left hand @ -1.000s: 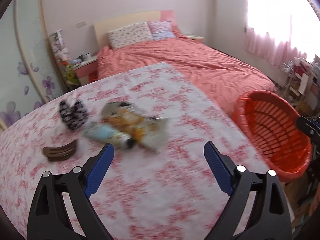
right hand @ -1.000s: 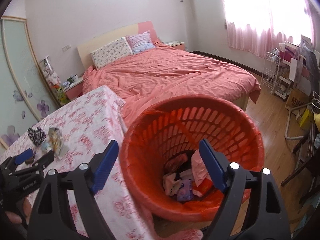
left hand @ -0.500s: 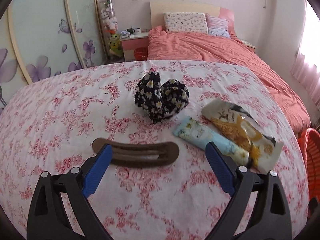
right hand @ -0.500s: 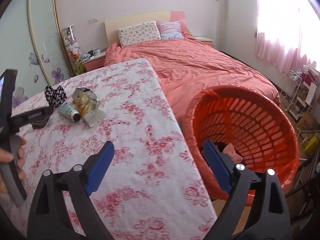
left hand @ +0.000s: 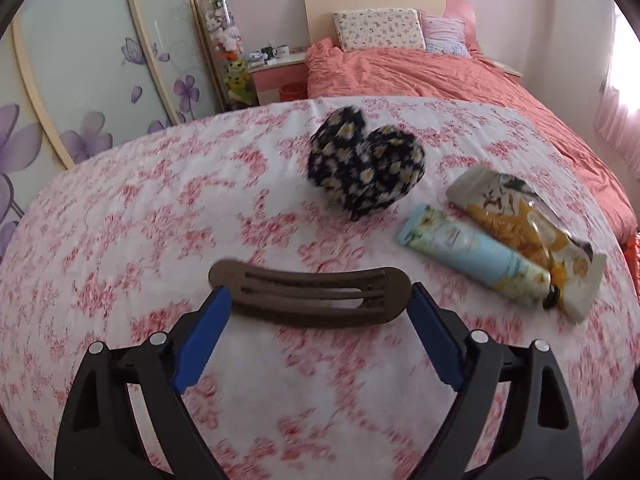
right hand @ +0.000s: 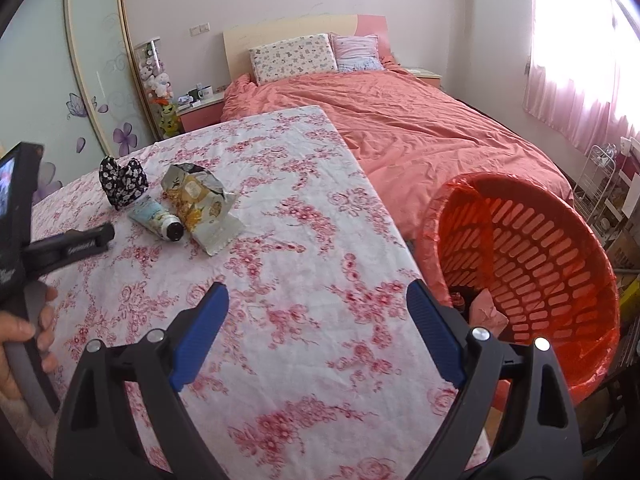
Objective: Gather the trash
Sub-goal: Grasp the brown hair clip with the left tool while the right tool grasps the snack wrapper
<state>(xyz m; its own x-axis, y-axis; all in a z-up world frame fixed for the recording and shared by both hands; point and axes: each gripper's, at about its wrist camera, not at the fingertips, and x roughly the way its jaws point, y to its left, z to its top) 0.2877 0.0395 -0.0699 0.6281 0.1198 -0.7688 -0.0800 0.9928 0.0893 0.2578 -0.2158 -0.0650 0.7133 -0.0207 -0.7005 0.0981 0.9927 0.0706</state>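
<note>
While orange basket (right hand: 532, 264) beside table is already holding several discarded bits, collecting is standing partway done. Torn snack wrapper (right hand: 200, 204) and cream tube (right hand: 156, 220) are lying touching each other on floral tablecloth (right hand: 304, 240), near daisy-print scrunchie (left hand: 366, 168). Left gripper (left hand: 316, 300) is gaping wide, its jaws having just been closing slightly, brown hair clip (left hand: 310, 296) sitting between blue pads, not pinched. Right gripper (right hand: 318, 300) is hanging spread and empty over table edge. Wrapper looking like remaining trash; tube, clip, scrunchie possibly keepers.

Right gripper (right hand: 316, 300) spread wide over tablecloth (right hand: 304, 248); orange basket (right hand: 560, 280) beside, perhaps wrappers inside.
</note>
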